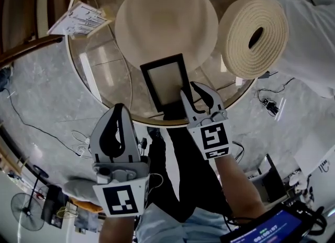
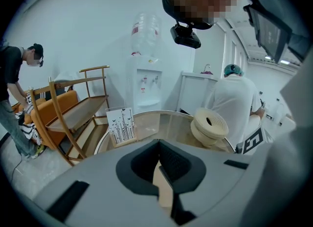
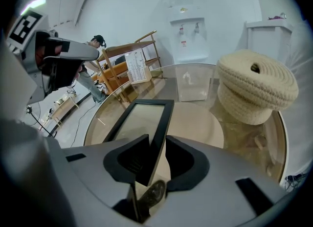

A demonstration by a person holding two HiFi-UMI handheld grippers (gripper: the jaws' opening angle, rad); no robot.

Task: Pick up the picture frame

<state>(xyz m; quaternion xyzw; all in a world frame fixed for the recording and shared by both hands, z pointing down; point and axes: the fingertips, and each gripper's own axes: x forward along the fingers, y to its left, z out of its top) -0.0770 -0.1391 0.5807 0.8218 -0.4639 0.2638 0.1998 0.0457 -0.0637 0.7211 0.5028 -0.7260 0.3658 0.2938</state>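
Observation:
The black picture frame point(image 1: 166, 82) lies flat on the round glass table point(image 1: 75, 53), its far end resting on a cream disc point(image 1: 166, 22). My right gripper point(image 1: 191, 91) straddles the frame's near right edge. In the right gripper view the black edge of the frame point(image 3: 142, 118) runs between the jaws of the right gripper point(image 3: 155, 143); the left pad sits beside it and a gap shows at the right pad, so the jaws are open. My left gripper point(image 1: 119, 107) hangs just off the table's near rim with its pads together and holds nothing; the left gripper point(image 2: 158, 145) shows this in its own view too.
A thick coil of cream rope point(image 1: 254, 35) stands on the table's right side. A printed card in a stand point(image 1: 78, 19) is at the far left rim. A person in white point(image 2: 230, 103) stands beyond the table, near a water dispenser point(image 2: 146, 84) and a wooden rack point(image 2: 73, 113). Cables lie on the floor.

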